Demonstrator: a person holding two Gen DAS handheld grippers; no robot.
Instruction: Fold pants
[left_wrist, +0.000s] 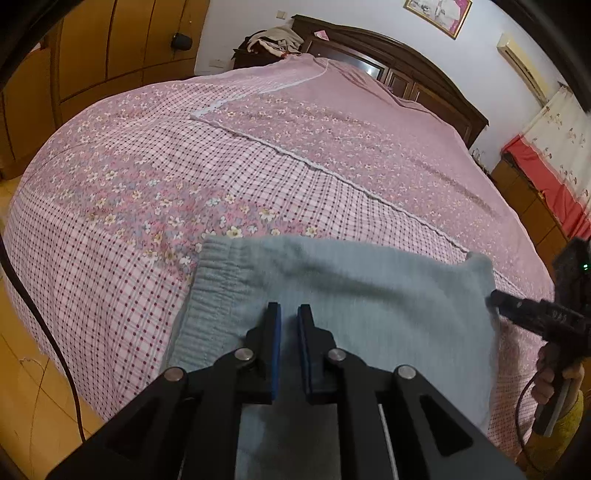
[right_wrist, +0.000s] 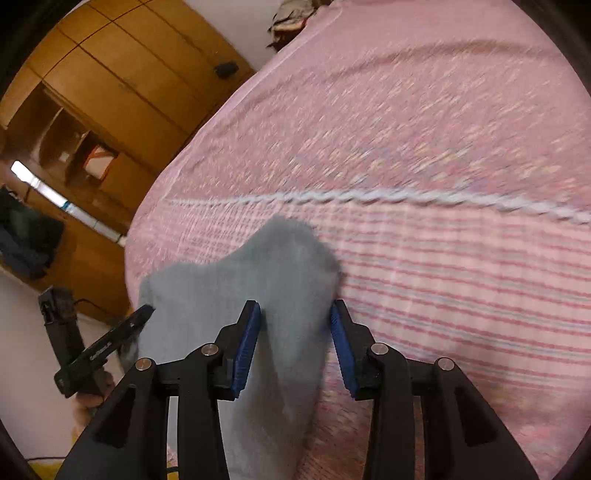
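- Left gripper (left_wrist: 289, 310) sits closest to the lens. Its fingers are nearly together, with just a sliver of gap. I can't tell if a layer of cloth is pinched in there.
- The pants (left_wrist: 369, 295) lie flat on the bed (left_wrist: 147, 166), spreading ahead of those fingertips and under them. The elastic waistband (left_wrist: 214, 266) is off to the left of the left finger.
- Right gripper (right_wrist: 293, 306) has its pads standing apart with a raised hump of pants between them. It doesn't look squeezed, so I'd call that a loose or let-go hold.
- My guess is each gripper works one end of the same edge, so the fold lands square.
- Left wrist view shows the waistband and how flat the cloth lies, but only the right gripper's tip at the far-right corner.
- Right wrist view is blurry but shows that hump, plus the left gripper touching the cloth's left edge.
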